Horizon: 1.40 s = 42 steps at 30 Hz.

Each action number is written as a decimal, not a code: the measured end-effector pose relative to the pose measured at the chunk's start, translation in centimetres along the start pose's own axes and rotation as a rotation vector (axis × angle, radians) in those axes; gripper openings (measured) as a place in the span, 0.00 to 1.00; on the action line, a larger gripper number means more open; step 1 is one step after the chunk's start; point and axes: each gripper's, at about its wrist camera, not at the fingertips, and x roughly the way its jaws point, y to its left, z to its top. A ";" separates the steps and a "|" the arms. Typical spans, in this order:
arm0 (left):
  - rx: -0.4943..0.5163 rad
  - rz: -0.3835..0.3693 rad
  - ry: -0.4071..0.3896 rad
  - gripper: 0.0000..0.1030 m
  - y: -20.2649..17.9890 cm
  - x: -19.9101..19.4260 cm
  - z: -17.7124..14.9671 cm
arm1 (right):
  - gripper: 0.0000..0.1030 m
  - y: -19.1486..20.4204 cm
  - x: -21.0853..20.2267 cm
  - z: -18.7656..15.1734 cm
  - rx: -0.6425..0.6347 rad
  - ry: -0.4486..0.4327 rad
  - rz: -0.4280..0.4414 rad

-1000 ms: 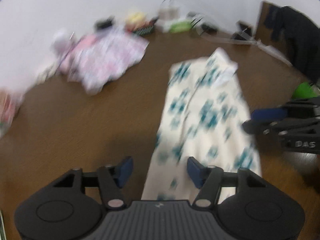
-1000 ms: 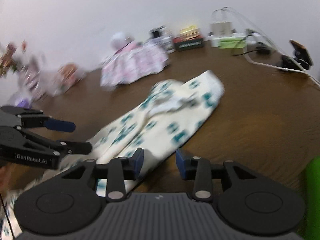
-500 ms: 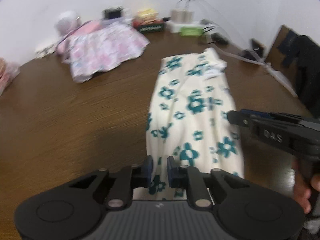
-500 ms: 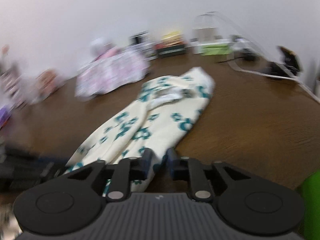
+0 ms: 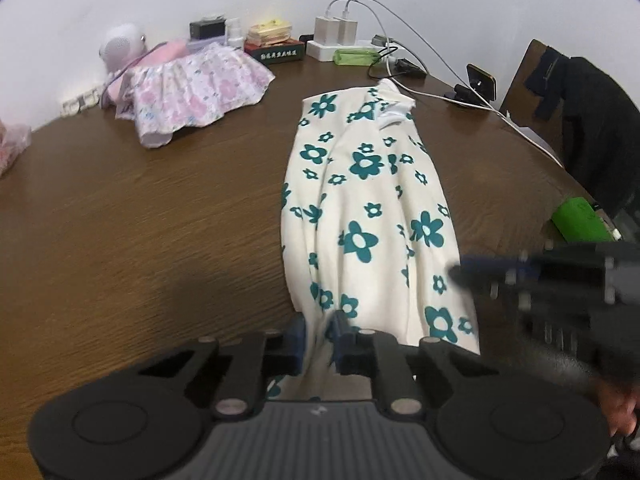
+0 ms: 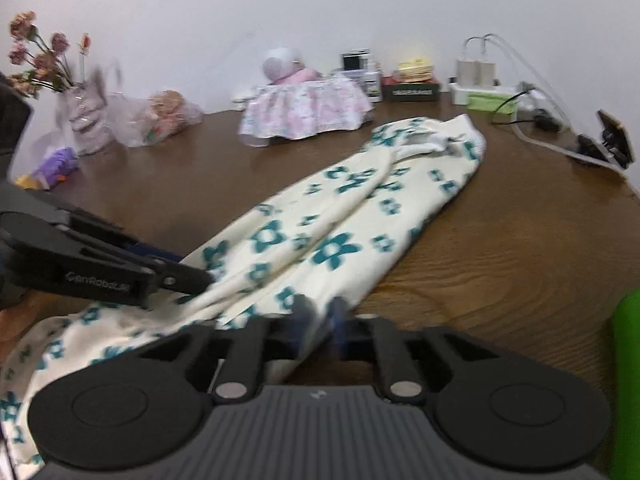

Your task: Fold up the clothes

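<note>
Soft cream cloth with teal flowers [image 5: 372,208] lies long on the brown table [image 5: 140,220], looks light and floppy, and both the left tongs [image 5: 320,334] and right tongs [image 6: 318,320] are pinched almost closed on its near edge, a good holding place.

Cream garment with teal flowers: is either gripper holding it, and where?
Both. The left gripper and right gripper are each shut on the near edge of the cream flower-print garment, which lies on the brown wooden table.
</note>
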 end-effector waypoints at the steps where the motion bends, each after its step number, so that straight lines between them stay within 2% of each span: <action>1: -0.010 0.003 -0.004 0.13 -0.5 -0.1 0.1 | 0.02 -1.1 0.0 0.7 0.023 -0.014 -0.054; 2: -0.024 0.002 -0.009 0.14 -0.9 -0.2 0.3 | 0.02 -2.2 -0.1 1.3 0.060 -0.027 -0.090; 4: -0.037 -0.034 -0.045 0.27 -1.1 -1.3 0.2 | 0.03 -4.6 -0.3 2.5 0.138 -0.051 -0.153; 6: -0.038 -0.064 -0.085 0.35 -0.6 -2.8 -0.3 | 0.08 -5.3 -2.1 2.7 0.170 -0.071 -0.117; 8: -0.036 -0.078 -0.094 0.36 0.4 -4.1 -1.2 | 0.23 -4.1 -3.5 1.7 0.142 -0.070 -0.055; 9: -0.037 -0.076 -0.088 0.36 0.8 -4.5 -1.7 | 0.38 -3.4 -4.2 1.2 0.127 -0.068 -0.024; 10: -0.037 -0.064 -0.077 0.36 1.1 -4.7 -2.4 | 0.43 -2.5 -4.0 0.6 0.114 -0.047 0.008; 12: -0.029 -0.037 -0.058 0.36 1.5 -5.3 -3.6 | 0.43 -0.6 -3.4 -0.7 0.089 0.004 0.072; 17: 0.002 -0.006 -0.047 0.33 1.5 -5.9 -6.1 | 0.42 2.6 -2.2 -2.2 0.032 0.016 0.100; 18: -0.003 -0.007 -0.042 0.29 1.4 -5.6 -6.2 | 0.35 2.8 -2.0 -2.2 0.032 0.011 0.089; 19: -0.008 -0.011 -0.036 0.21 1.3 -5.2 -6.2 | 0.20 2.9 -1.8 -2.2 0.033 0.006 0.075; 20: -0.011 -0.018 -0.029 0.18 1.1 -4.6 -6.1 | 0.14 2.8 -1.5 -2.0 0.033 0.004 0.065; 21: -0.016 -0.021 -0.026 0.14 0.8 -4.0 -5.8 | 0.11 2.6 -1.2 -1.7 0.033 0.003 0.055; 24: -0.022 -0.033 -0.039 0.13 -0.3 -2.6 -4.3 | 0.06 1.1 -0.4 -0.4 0.025 0.005 0.024; 26: -0.025 -0.045 -0.042 0.13 -1.4 -1.8 -3.2 | 0.05 -0.3 0.7 0.6 0.046 0.001 -0.021; 29: -0.029 -0.086 -0.076 0.14 -2.4 -2.3 -2.6 | 0.06 -2.9 1.7 2.1 0.126 -0.046 -0.149; 30: -0.031 -0.101 -0.092 0.20 -2.6 -2.7 -2.6 | 0.06 -3.7 1.4 2.3 0.145 -0.052 -0.165; 31: -0.038 -0.105 -0.102 0.29 -2.5 -3.1 -2.9 | 0.09 -4.4 1.0 2.5 0.162 -0.055 -0.175; 33: -0.060 -0.107 -0.114 0.36 -2.5 -3.8 -3.8 | 0.15 -5.1 -0.8 1.9 0.148 -0.070 -0.138; 34: -0.074 -0.108 -0.118 0.36 -2.7 -3.9 -4.3 | 0.21 -5.3 -1.9 1.3 0.129 -0.071 -0.111; 35: -0.088 -0.108 -0.122 0.36 -2.9 -4.0 -4.8 | 0.23 -5.3 -2.6 0.6 0.113 -0.060 -0.084; 38: -0.129 -0.110 -0.133 0.34 -3.6 -4.3 -6.3 | 0.24 -4.8 -3.9 -1.5 0.076 -0.013 -0.006; 40: -0.157 -0.112 -0.141 0.33 -4.0 -4.6 -7.2 | 0.25 -3.7 -4.4 -2.4 0.042 -0.011 -0.002; 41: -0.171 -0.112 -0.145 0.31 -4.2 -4.7 -7.7 | 0.25 -3.2 -4.7 -2.9 0.025 -0.011 -0.002; 42: -0.184 -0.113 -0.149 0.23 -4.4 -4.8 -8.2 | 0.23 -2.7 -4.9 -3.1 0.001 -0.018 -0.008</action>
